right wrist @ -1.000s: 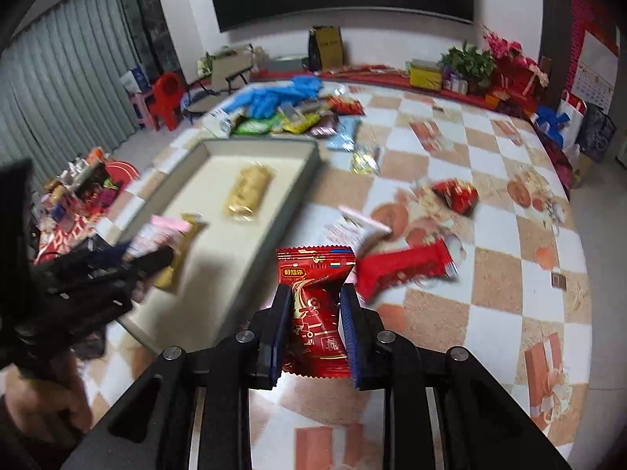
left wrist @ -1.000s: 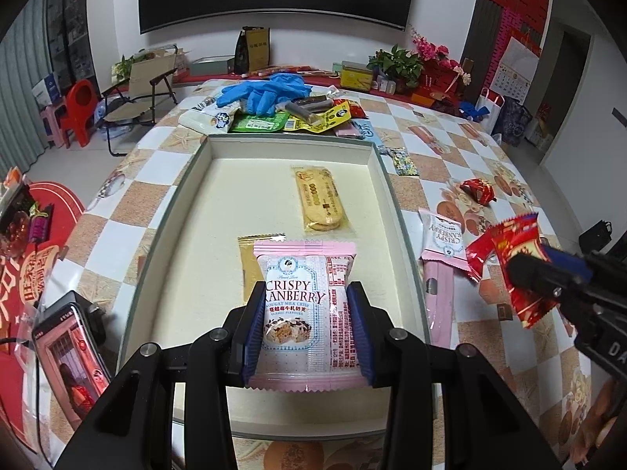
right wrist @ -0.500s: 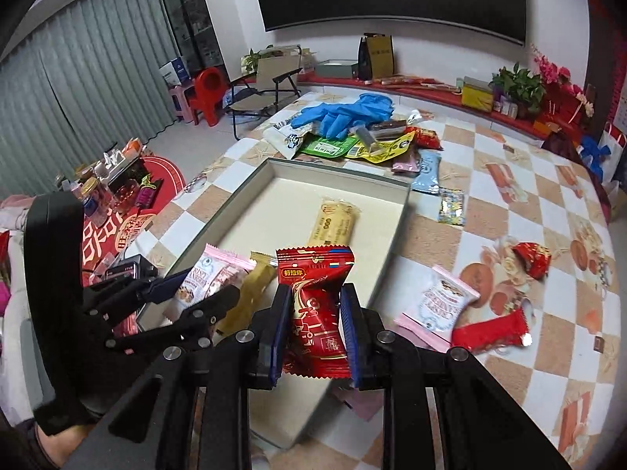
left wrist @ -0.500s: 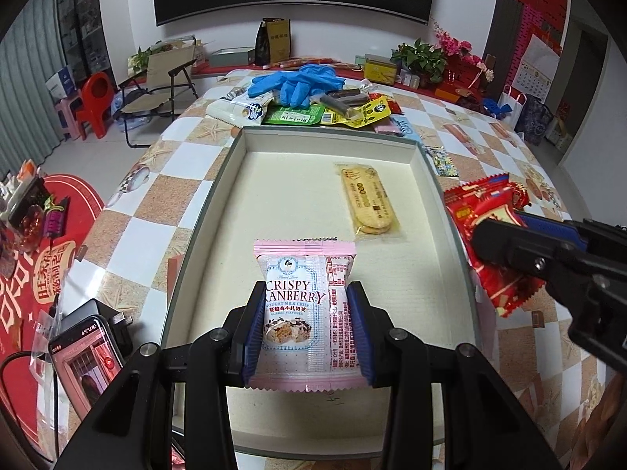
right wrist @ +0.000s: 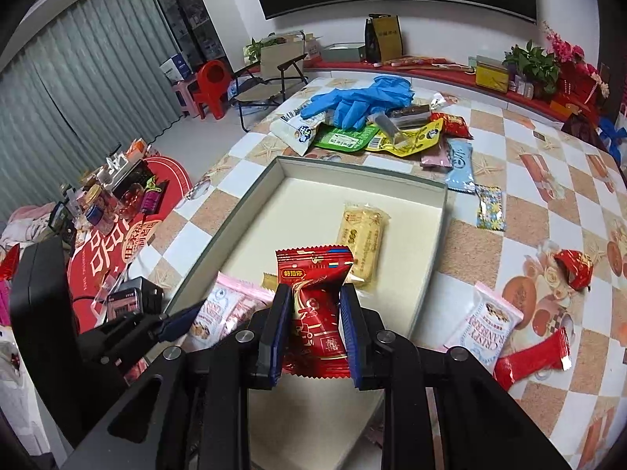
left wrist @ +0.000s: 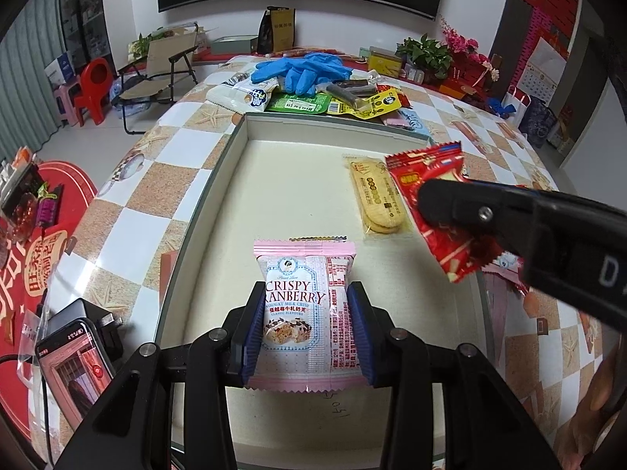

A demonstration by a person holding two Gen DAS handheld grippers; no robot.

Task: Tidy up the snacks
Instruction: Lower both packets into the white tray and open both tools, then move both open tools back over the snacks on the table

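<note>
Over the tray [left wrist: 219, 180], the left tool [left wrist: 305, 327] has its jaws opening around the pink cranberry packet [left wrist: 305, 305]. The right tool [right wrist: 315, 325] pinches the red snack packet [right wrist: 313, 293] above the tray's near end.

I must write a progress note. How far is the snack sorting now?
Done: one yellow biscuit pack lies in the tray. In hand: left tongs, opening, around the pink cranberry pack; right tongs grip a red packet. Left: many snacks on the table.
</note>
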